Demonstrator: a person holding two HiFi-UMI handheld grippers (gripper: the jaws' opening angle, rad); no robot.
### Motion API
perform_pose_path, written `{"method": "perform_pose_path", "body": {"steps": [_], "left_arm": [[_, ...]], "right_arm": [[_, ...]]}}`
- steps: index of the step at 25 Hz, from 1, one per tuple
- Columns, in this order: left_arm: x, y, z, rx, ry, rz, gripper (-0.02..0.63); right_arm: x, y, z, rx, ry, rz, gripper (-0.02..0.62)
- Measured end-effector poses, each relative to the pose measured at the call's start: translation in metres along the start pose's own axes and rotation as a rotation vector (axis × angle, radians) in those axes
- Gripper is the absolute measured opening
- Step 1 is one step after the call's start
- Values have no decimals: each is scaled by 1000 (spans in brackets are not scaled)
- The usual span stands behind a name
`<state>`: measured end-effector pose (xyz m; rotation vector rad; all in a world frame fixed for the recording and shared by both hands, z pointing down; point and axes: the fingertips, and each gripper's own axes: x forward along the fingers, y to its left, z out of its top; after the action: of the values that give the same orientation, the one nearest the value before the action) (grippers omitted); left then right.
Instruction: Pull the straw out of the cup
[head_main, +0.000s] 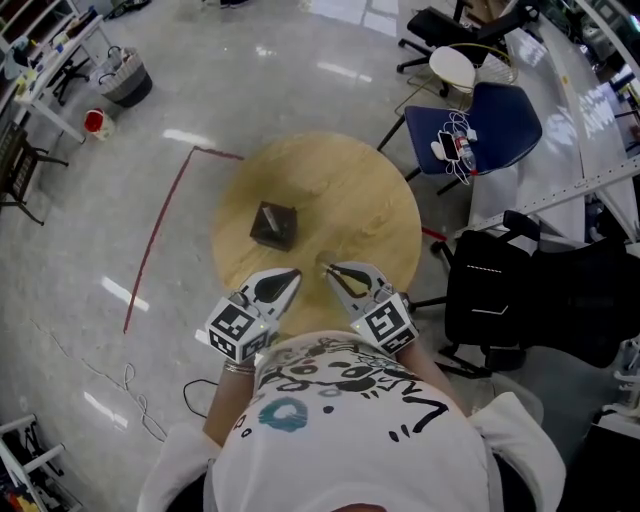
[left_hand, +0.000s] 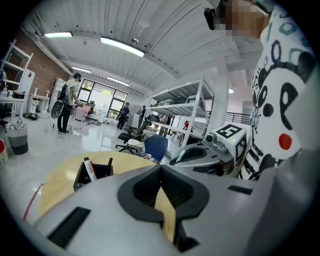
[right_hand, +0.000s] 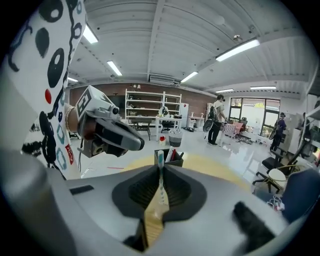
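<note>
Right gripper (right_hand: 159, 174) clamps the straw (right_hand: 160, 159) lengthwise, tip pointing far toward the cup (right_hand: 176, 159); left gripper (left_hand: 161, 169) closed, empty.

Glossy grey floor (head_main: 120, 200), red tape line (head_main: 160, 235) ran across it. Round wooden table (head_main: 350, 200) stood at centre, blue chair (head_main: 505, 122) just beside. White shelving (right_hand: 150, 107) backed on brown brick wall (right_hand: 145, 94). Metal rack (left_hand: 182, 107) stood near windows (left_hand: 102, 97). Strip lights (left_hand: 122, 45) were lit on ribbed white ceiling (right_hand: 165, 30).

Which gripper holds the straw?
The right gripper: a striped straw stands between its jaws. The left gripper has its jaws shut on nothing.
</note>
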<state>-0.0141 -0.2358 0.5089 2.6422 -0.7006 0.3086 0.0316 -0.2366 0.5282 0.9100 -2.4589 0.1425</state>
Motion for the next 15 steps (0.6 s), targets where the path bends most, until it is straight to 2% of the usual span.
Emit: {"method": "perform_pose_path", "body": {"steps": [4, 15], "left_arm": [[1, -2, 4, 6, -10, 1, 15], [2, -9, 13, 10, -15, 2, 15]], "right_arm": [[-13, -6, 14, 34, -35, -8, 40], [-41, -9, 46, 41, -89, 12, 40]]}}
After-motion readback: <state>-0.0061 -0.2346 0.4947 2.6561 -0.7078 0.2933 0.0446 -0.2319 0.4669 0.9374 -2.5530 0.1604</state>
